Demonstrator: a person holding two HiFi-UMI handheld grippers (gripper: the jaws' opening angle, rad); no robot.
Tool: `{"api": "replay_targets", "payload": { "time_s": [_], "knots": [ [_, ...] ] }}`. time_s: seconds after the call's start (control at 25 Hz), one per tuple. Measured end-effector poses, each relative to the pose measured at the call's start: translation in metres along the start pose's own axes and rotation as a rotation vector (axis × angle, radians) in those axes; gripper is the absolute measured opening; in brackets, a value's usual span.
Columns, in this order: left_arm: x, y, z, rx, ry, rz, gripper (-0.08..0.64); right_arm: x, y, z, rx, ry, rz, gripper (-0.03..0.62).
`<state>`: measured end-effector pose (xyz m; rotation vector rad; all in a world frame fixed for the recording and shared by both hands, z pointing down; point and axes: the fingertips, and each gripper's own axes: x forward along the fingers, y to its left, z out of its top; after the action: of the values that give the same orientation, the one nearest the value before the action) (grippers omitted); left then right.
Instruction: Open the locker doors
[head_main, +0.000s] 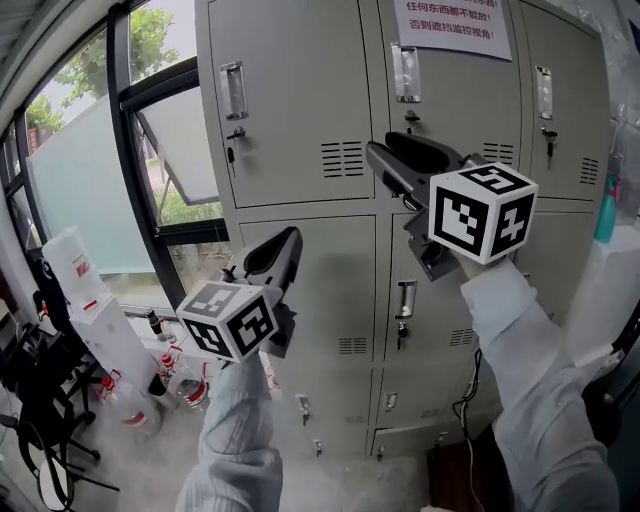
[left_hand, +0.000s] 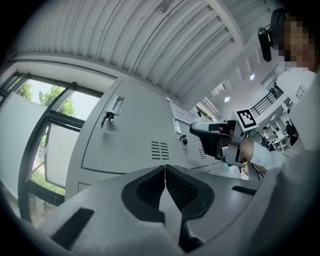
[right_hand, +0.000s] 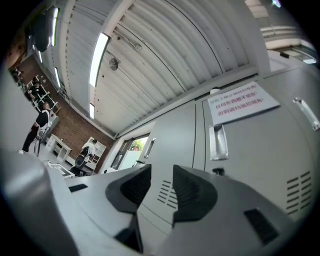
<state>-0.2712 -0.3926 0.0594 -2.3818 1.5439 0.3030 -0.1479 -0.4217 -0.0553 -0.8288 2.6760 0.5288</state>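
Currently all locker doors (head_main: 290, 100) are standing shut at the far side. Right gripper (head_main: 388, 150) is hovering just in front of the upper middle door, below its recessed handle (head_main: 405, 72), fingers parted and empty. Left gripper (head_main: 288, 245) is hanging lower and to the left, fingers pressed together on nothing. Judged step: approach. The next move is calling for the right fingers to hook that handle and pull.
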Motion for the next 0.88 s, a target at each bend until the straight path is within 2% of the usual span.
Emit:
{"api": "replay_targets", "payload": {
  "time_s": [0.24, 0.4, 0.52, 0.88],
  "knots": [
    [0.045, 0.006, 0.047, 0.025, -0.055, -0.046, 0.009, 0.016, -0.052, 0.048, -0.058, 0.003, -0.092, 0.133],
    [0.065, 0.011, 0.068, 0.094, -0.052, -0.047, 0.009, 0.031, -0.081, 0.06, -0.094, 0.046, -0.151, 0.133],
    [0.076, 0.012, 0.078, 0.109, -0.056, -0.062, 0.009, 0.039, -0.097, 0.065, -0.11, 0.069, -0.19, 0.133],
    [0.084, 0.017, 0.099, 0.152, -0.103, -0.092, 0.009, 0.061, -0.123, 0.052, -0.031, 0.14, -0.257, 0.133]
  ]
}}
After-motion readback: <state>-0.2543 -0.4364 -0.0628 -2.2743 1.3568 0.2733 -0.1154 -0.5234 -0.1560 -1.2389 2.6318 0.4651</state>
